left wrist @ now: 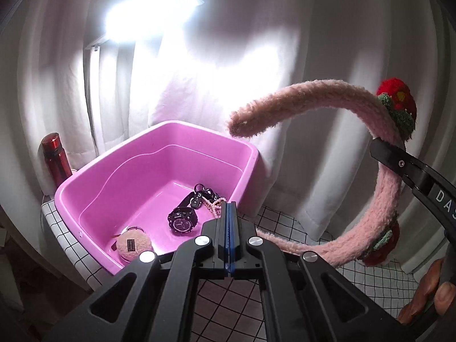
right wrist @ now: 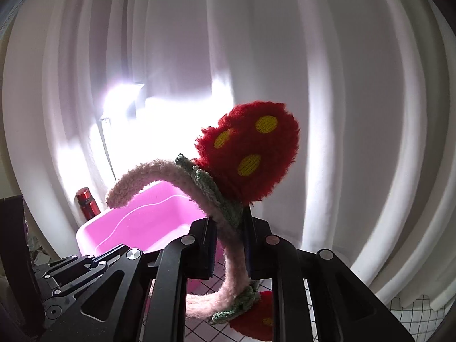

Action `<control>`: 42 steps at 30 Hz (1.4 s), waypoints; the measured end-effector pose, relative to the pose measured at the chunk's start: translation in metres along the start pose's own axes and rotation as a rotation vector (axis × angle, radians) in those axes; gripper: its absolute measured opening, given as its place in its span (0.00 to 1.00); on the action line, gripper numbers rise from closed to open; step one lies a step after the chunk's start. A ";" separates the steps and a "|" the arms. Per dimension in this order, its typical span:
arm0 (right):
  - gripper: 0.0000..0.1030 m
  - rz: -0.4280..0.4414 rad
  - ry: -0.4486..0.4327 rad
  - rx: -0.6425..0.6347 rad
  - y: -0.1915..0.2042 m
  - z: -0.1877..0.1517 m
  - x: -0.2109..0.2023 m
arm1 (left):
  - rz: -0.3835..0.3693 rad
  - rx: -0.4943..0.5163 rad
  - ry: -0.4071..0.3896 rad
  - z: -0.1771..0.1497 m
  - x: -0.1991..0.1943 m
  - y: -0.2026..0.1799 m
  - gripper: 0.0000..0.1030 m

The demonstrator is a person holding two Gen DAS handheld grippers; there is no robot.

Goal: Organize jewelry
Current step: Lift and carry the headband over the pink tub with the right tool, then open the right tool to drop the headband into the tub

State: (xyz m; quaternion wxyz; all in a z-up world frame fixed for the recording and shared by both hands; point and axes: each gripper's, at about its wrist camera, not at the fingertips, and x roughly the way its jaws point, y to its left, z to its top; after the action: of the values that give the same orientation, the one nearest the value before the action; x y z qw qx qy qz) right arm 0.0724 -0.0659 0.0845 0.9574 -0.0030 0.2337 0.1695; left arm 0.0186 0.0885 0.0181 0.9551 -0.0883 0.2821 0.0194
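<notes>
Closest to the left wrist lens: left gripper [left wrist: 229, 208], jaws pressed flat together, nothing between them. It hung over the near corner of the pink tub [left wrist: 159, 131], which stood on a white table [left wrist: 370, 279] with a black grid, against a white curtain [left wrist: 327, 42].

Right gripper [right wrist: 228, 228]: jaws clamped on the pink fuzzy headband [right wrist: 159, 173], biting the band just under a red plush strawberry [right wrist: 250, 148] with yellow spots and a green leaf collar. Headband was held in the air, to the right of the tub and above the table. One free end [left wrist: 242, 125] arched over toward the tub's far right corner; the other end trailed low behind the left gripper. A second strawberry [left wrist: 382, 245] sat lower on the band.

Already in the tub: black watch [left wrist: 182, 221], a dark strap or keyring piece [left wrist: 199, 193], a pink bead string [left wrist: 216, 208], a round pink fluffy item [left wrist: 132, 246]. Red bottle [left wrist: 55, 159] stood beside the tub's far left corner.

Risks, as judged:
- Grip sat on soft pile near one end of the arc, so the band could pivot or slip in the jaws.
- Trailing lower end could catch the tub rim or the left gripper on the way across.
- Released too early, the springy band could land half over the rim and tip out.
</notes>
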 end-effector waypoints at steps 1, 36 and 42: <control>0.15 0.013 0.000 -0.010 0.008 0.004 0.004 | 0.013 -0.008 -0.005 0.004 0.000 0.007 0.01; 0.68 0.034 0.380 -0.148 0.128 0.025 0.218 | 0.327 -0.041 0.210 0.043 0.119 0.151 0.93; 0.68 0.029 0.376 -0.136 0.129 0.021 0.210 | 0.317 -0.032 0.224 0.042 0.115 0.146 0.94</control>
State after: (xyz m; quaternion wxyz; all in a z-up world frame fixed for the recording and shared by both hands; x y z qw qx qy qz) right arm 0.2145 0.1253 0.0185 0.8921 -0.0958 0.3962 0.1951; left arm 0.1253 0.2385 -0.0331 0.9011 -0.0596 0.3969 0.1641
